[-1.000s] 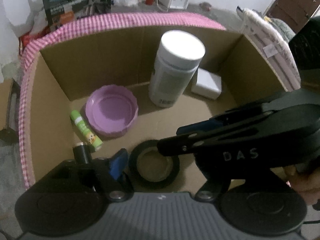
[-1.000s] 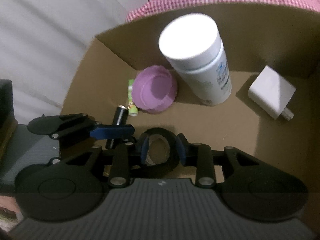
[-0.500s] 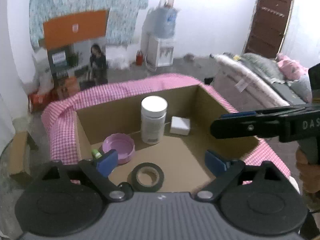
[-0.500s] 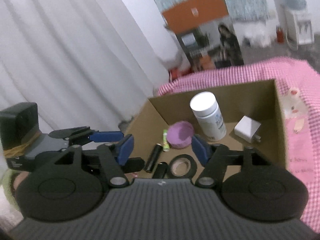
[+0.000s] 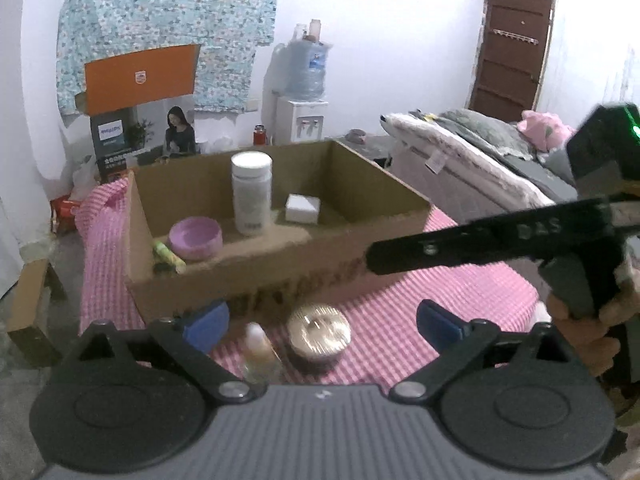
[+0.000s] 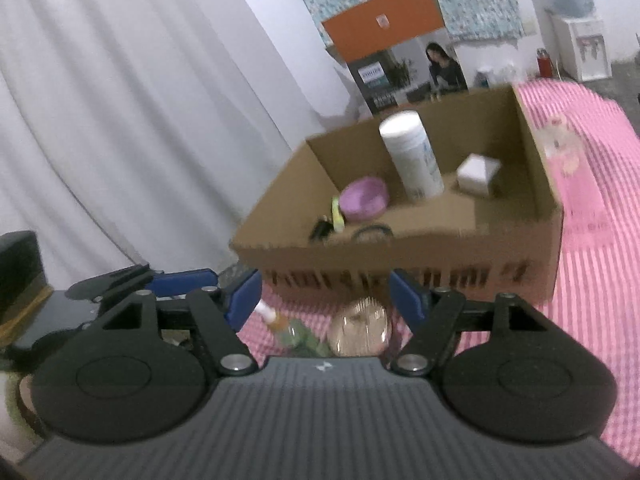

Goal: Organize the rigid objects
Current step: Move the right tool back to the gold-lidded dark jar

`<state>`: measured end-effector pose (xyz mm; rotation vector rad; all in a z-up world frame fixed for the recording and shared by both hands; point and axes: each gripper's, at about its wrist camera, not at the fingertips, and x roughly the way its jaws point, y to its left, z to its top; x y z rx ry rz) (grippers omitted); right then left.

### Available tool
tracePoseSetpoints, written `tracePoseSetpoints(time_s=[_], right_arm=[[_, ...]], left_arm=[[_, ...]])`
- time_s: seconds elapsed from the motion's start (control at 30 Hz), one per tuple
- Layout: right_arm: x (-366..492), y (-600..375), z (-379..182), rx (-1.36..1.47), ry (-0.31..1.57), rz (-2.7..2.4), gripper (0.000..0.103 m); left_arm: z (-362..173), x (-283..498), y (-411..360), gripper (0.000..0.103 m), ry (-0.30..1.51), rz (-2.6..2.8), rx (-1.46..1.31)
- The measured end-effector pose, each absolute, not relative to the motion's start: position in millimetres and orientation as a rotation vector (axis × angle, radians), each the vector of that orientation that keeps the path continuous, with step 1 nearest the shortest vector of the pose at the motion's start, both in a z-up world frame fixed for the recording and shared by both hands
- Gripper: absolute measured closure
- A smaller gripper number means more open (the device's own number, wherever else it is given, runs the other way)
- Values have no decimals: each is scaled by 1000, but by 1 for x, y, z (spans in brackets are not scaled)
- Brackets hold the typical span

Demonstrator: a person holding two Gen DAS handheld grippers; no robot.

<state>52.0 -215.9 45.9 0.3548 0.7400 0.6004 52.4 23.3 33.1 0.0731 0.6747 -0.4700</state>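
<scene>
Both grippers hang in front of the cardboard box with nothing between their jaws. My left gripper has just been opening and stands wide; my right gripper has also been opening and stands at a middling gap. Going left to right inside the box on my left camera, I see a green tube, a purple bowl, a tall white bottle standing upright, and a white block. My right camera also shows a black tape roll near the front wall. On the pink checked cloth just before the box sit a small bottle and, beside it, a gold-lidded jar, both blurred.
</scene>
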Motion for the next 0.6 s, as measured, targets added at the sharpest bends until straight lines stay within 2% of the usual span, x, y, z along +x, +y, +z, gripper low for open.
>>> tracePoseSetpoints(time_s=[0.27,0.6], right_arm=[[42,-210,12,395,812,577,33],[46,-207,2,404,841,569,33]], left_arm=[[1,30,2,2,678,-483,139],[-24,21,-23,3,648,-499,211]])
